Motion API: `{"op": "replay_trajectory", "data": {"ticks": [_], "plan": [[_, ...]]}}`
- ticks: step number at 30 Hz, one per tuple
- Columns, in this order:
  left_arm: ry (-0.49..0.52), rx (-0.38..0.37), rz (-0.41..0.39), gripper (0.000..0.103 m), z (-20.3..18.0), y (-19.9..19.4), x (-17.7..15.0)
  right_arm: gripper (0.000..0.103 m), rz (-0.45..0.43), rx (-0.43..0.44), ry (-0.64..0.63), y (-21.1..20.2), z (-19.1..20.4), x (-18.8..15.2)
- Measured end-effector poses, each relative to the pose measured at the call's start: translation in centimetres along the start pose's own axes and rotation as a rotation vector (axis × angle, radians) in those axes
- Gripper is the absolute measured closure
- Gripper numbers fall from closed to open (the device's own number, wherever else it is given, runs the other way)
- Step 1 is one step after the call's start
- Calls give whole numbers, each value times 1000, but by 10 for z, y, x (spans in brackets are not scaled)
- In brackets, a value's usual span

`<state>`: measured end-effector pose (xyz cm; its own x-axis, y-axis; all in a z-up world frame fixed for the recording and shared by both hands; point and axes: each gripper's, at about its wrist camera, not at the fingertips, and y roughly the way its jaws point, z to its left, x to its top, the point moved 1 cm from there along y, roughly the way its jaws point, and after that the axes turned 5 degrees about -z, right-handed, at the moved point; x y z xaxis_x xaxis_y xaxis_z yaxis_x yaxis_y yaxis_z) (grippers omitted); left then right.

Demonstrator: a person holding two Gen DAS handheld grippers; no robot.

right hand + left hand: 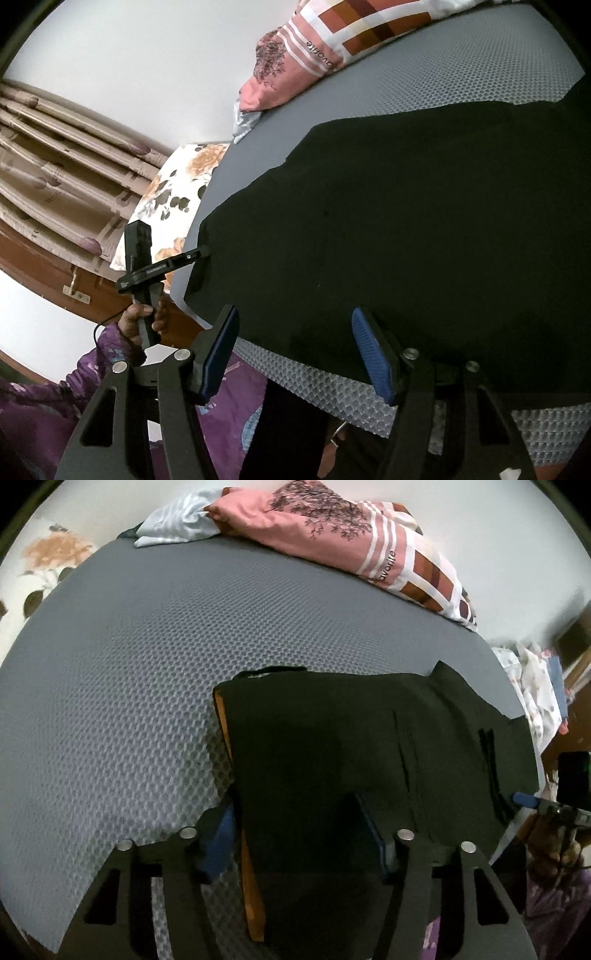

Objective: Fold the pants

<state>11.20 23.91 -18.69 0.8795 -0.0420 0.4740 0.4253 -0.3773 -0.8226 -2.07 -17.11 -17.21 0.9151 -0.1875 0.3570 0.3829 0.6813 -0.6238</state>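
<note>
Looking along my left gripper [299, 834], I see its blue-padded fingers [218, 845] spread apart, straddling the near part of the black pants [351, 746]; one finger sits over the grey honeycomb mattress [129, 686] just beside the cloth's left border, the other over the dark fabric itself, and neither is pinching anything that I can make out. An orange strip [251, 878] runs along that left border of the pants. The garment lies flat on the mattress, reaching from my gripper out toward the right, where the tip of my other tool shows at the frame's margin. At the far side of the bed a pink patterned pillow [332, 535] rests next to a pale striped cloth [177, 520], and a floral pillow [44, 565] sits off to the far left.

From the right wrist camera, the floral pillow [173, 195] and beige curtains [62, 147] fill the left side, with my left hand's tool below them touching the pants' edge. The pants [406, 229] cover the middle and right of the mattress [461, 66]. My right gripper [295, 354] is likewise released, fingers [373, 354] wide apart, hovering at the near hem above the mattress edge.
</note>
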Motion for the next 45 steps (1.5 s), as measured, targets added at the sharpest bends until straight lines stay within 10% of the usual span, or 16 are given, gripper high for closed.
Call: {"op": "replay_trajectory", "data": {"ticks": [13, 23, 28, 33, 45], "plan": [[-91, -120, -72, 86, -49, -30, 21, 41, -4, 88, -8, 1, 18, 6], [33, -517, -20, 92, -264, 6, 60, 34, -174, 446, 261, -46, -18, 35], [141, -627, 14, 92, -354, 49, 73, 26, -283, 461, 342, -90, -59, 37], [257, -526, -85, 90, -373, 31, 82, 24, -322, 415, 422, -109, -98, 34], [100, -198, -55, 86, -240, 53, 14, 25, -182, 126, 118, -66, -70, 82]]}}
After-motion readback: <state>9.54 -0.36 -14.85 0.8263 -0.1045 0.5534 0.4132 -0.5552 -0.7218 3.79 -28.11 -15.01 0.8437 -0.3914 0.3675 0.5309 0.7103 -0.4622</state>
